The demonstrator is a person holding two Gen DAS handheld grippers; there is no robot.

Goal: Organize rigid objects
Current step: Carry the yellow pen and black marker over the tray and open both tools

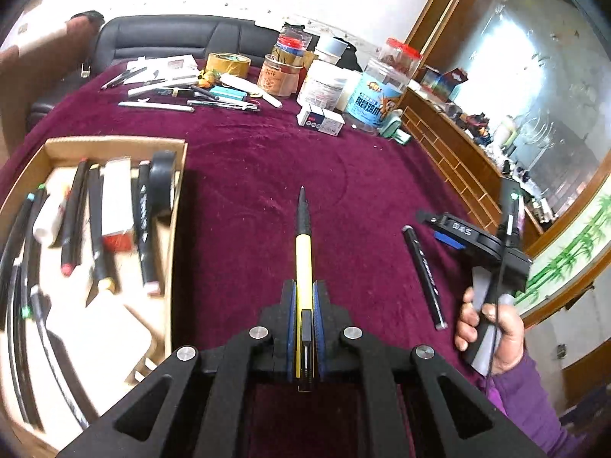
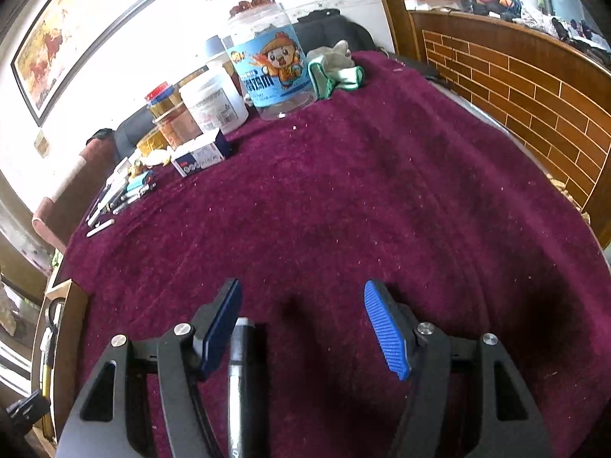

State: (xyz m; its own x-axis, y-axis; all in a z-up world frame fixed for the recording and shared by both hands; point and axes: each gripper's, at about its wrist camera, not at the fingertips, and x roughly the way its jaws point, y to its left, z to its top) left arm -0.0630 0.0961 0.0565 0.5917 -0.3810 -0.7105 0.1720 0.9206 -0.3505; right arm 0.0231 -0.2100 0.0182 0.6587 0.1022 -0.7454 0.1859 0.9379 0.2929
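My left gripper (image 1: 304, 293) is shut on a yellow pen (image 1: 304, 255) with a black grip, held above the maroon cloth (image 1: 267, 160), tip pointing away. A cardboard box (image 1: 114, 145) with several markers and a black tape roll (image 1: 162, 181) lies to its left. My right gripper (image 2: 301, 305) is open above the cloth (image 2: 382, 191). A black marker (image 2: 241, 374) lies on the cloth between its fingers, close to the left pad (image 2: 221, 328). That marker (image 1: 424, 273) and the right gripper (image 1: 450, 231) also show in the left wrist view.
Jars and tubs (image 1: 376, 95), a small white box (image 1: 320, 119), a tape roll (image 1: 227, 64) and several loose pens (image 1: 183, 93) crowd the table's far side. A green-edged cloth (image 2: 334, 66) lies by the big jar (image 2: 267, 53). A wooden cabinet (image 2: 515, 84) stands at the right.
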